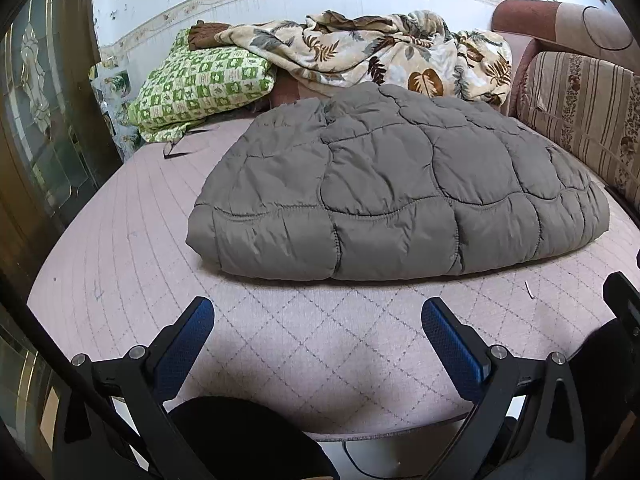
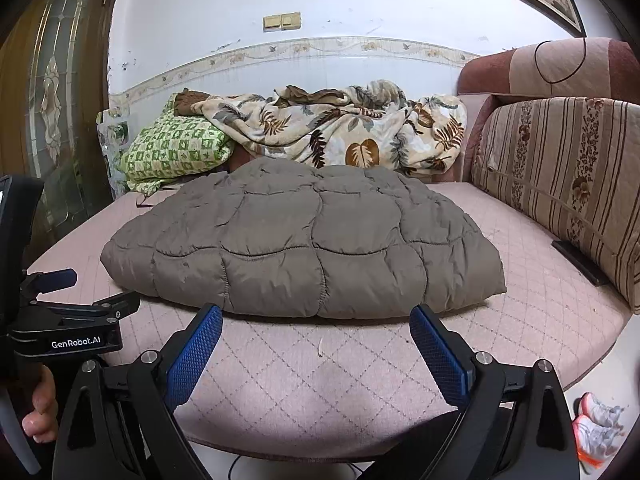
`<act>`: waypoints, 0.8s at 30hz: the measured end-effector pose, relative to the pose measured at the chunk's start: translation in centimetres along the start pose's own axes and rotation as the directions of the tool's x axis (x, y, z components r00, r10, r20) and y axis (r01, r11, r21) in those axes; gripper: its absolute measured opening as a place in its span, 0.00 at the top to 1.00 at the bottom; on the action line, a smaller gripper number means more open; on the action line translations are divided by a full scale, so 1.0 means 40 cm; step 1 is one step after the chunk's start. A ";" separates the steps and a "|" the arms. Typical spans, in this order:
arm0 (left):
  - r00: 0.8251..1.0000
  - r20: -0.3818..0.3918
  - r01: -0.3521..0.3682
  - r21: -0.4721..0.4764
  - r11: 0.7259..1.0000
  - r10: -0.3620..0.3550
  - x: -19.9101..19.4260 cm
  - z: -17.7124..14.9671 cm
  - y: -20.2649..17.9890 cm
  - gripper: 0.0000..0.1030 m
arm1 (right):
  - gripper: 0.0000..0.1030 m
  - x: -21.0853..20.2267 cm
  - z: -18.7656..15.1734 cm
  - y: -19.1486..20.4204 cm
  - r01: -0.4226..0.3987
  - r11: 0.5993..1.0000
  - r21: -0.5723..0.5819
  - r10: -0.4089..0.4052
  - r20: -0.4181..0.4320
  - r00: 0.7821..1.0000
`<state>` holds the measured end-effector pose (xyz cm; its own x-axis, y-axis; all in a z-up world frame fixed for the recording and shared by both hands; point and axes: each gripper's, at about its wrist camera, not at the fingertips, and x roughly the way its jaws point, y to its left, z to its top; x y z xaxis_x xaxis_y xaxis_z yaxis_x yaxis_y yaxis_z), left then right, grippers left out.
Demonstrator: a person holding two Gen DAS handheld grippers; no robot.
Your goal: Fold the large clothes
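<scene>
Jaws apart on both my left gripper [image 1: 318,316] and right gripper [image 2: 316,324], empty, hovering near folded grey quilted coat [image 1: 396,184] on sofa seat [image 1: 132,216], likely free for next grab

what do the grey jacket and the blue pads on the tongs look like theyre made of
Grey jacket: seemingly a smooth, matte synthetic shell over puffy filling, judging by the stitched, bulging quilted panels. Blue pads: probably rubber or soft plastic, with a fine waffle grip texture.

White wall [image 2: 208,12] with floral border, wooden glazed door [image 2: 56,92], striped sofa back [image 2: 560,184].
</scene>
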<state>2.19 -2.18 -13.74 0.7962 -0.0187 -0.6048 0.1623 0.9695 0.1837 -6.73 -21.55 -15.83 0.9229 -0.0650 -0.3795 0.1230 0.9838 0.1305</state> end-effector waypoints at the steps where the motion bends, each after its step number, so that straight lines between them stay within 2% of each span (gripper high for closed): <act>1: 1.000 -0.003 -0.005 0.001 1.000 0.005 0.002 0.000 0.000 0.00 | 0.06 0.001 0.000 -0.002 0.000 1.000 0.001 0.000 -0.002 1.000; 24: 1.000 -0.005 -0.013 0.009 1.000 0.013 0.005 -0.004 -0.007 0.00 | 0.06 0.012 -0.007 -0.015 -0.002 1.000 0.014 0.003 -0.024 1.000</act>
<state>2.23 -2.41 -14.03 0.7951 -0.0044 -0.6064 0.1566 0.9675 0.1984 -6.47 -22.11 -16.36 0.9141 -0.0582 -0.4013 0.1257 0.9816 0.1439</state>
